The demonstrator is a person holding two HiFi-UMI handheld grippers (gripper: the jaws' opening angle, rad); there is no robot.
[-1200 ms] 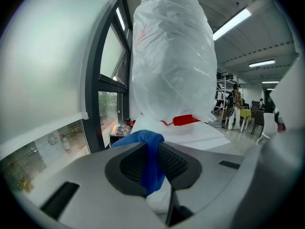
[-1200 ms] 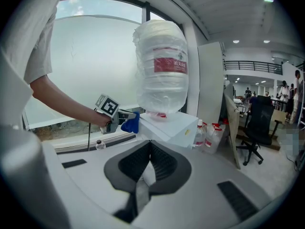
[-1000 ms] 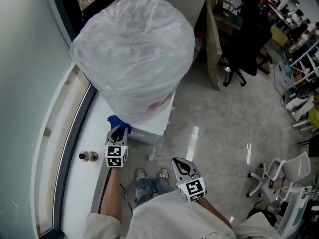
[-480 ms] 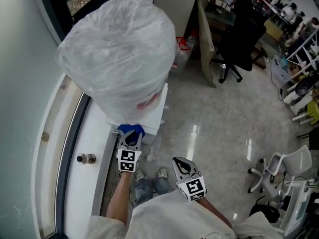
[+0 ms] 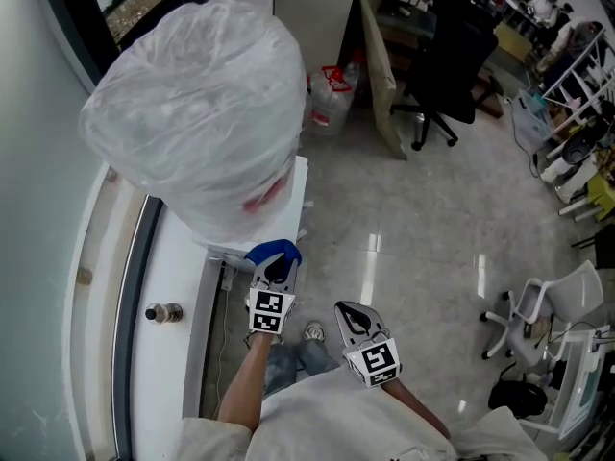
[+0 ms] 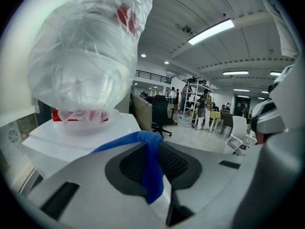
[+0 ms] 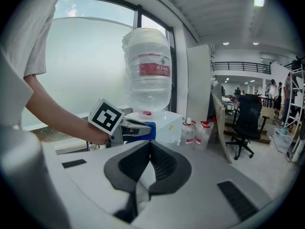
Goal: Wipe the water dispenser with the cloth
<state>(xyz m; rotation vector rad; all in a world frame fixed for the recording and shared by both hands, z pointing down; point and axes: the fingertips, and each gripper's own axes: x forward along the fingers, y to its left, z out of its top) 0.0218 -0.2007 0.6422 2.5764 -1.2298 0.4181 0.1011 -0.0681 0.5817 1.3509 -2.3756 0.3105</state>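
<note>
My left gripper (image 5: 276, 265) pinches the blue cloth (image 5: 272, 251) at the front edge of the water dispenser (image 5: 296, 192), below its plastic-wrapped bottle (image 5: 192, 113); my right gripper (image 5: 351, 315), jaws together on nothing, hangs clear of the dispenser.

**Open office, window side**

Grey polished floor (image 5: 423, 229) w/ light glare. Frosted window (image 7: 90, 66) in dark frame, white sill (image 5: 168, 392) running beneath. White pillar (image 7: 198, 85) next to window. Tan board (image 5: 378, 65) leans nr a black office chair (image 5: 452, 56). White swivel chair (image 5: 562, 305) well apart, far right. White ceiling w/ strip lights (image 6: 212, 31) on. Mezzanine railing (image 6: 150, 75) at back, metal rack (image 6: 190, 97) to its right.
</note>
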